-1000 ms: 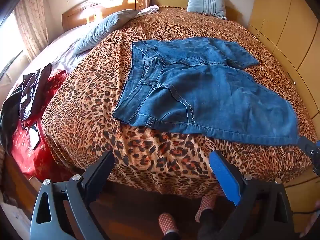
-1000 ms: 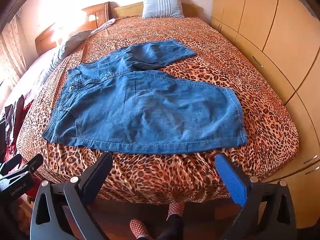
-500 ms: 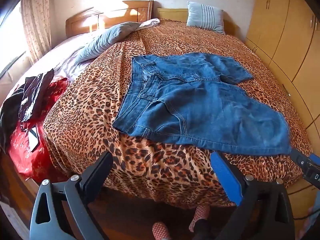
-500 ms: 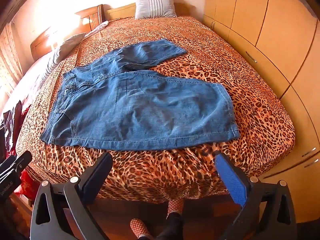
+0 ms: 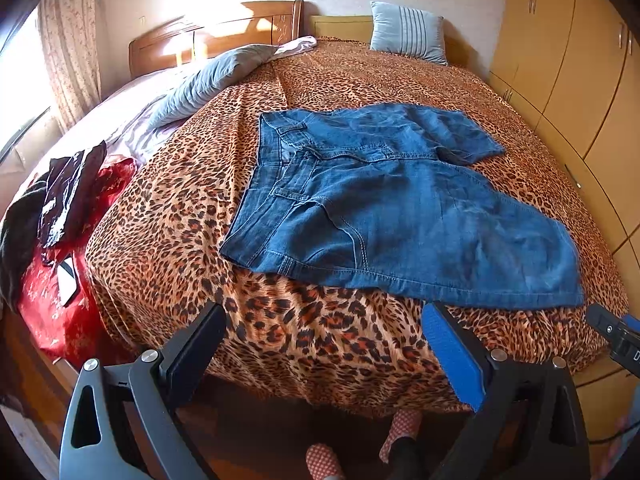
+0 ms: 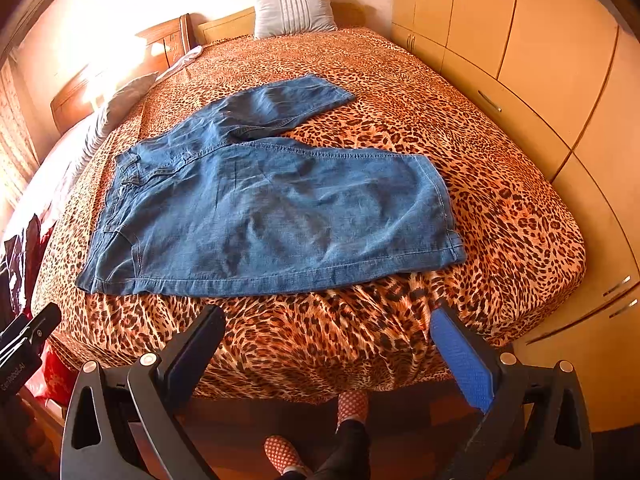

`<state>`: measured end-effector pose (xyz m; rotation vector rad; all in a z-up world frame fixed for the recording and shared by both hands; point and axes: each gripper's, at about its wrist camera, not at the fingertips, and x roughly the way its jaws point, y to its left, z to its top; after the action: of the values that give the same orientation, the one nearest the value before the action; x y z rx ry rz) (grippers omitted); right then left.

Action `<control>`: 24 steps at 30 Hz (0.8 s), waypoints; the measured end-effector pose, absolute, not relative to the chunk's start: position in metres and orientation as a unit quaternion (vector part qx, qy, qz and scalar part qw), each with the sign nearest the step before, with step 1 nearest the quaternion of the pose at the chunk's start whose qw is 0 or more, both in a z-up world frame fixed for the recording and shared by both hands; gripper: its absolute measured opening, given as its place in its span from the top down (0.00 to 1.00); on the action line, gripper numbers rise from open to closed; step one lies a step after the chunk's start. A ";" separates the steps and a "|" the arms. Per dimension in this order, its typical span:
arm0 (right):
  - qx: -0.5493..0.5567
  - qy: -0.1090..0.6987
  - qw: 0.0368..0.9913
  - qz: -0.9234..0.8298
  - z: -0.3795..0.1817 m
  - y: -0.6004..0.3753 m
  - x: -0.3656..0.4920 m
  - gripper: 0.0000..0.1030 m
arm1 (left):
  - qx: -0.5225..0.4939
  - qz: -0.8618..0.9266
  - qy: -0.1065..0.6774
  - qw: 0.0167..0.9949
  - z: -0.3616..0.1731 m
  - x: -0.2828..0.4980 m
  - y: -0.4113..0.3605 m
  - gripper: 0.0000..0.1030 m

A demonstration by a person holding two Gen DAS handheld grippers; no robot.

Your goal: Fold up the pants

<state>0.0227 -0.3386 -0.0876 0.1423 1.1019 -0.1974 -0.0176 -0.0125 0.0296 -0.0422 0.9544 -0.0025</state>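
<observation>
Blue denim pants lie flat on the leopard-print bedspread, waistband to the left and legs to the right. One leg is spread along the near bed edge, the other angles away behind it. My left gripper hangs open in front of the bed edge, below the waistband side, holding nothing. My right gripper is open too, below the near leg, holding nothing. Each gripper shows at the edge of the other's view.
Wooden wardrobe doors run along the bed's right side. A striped pillow and a grey pillow lie near the headboard. Red and dark clothes are piled at the left. The person's feet in dotted slippers stand on the wooden floor.
Both grippers have drawn back and tilted up a little, so the pants sit lower and farther away in both views. The pants have not moved. Both grippers stay open.
</observation>
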 end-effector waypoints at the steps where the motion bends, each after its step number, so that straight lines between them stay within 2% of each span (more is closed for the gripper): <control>1: 0.067 0.522 0.845 -0.094 -0.088 -0.338 0.023 0.00 | -0.020 -0.001 0.458 0.889 0.029 -0.019 -0.013 0.04; 24: 0.074 0.528 0.840 -0.100 -0.092 -0.346 0.020 0.00 | -0.017 -0.005 0.455 0.890 0.021 -0.022 -0.015 0.04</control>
<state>0.0203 -0.3462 -0.0918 0.1560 1.1155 -0.2105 -0.0219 -0.0147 0.0206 -0.0355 0.9447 -0.0110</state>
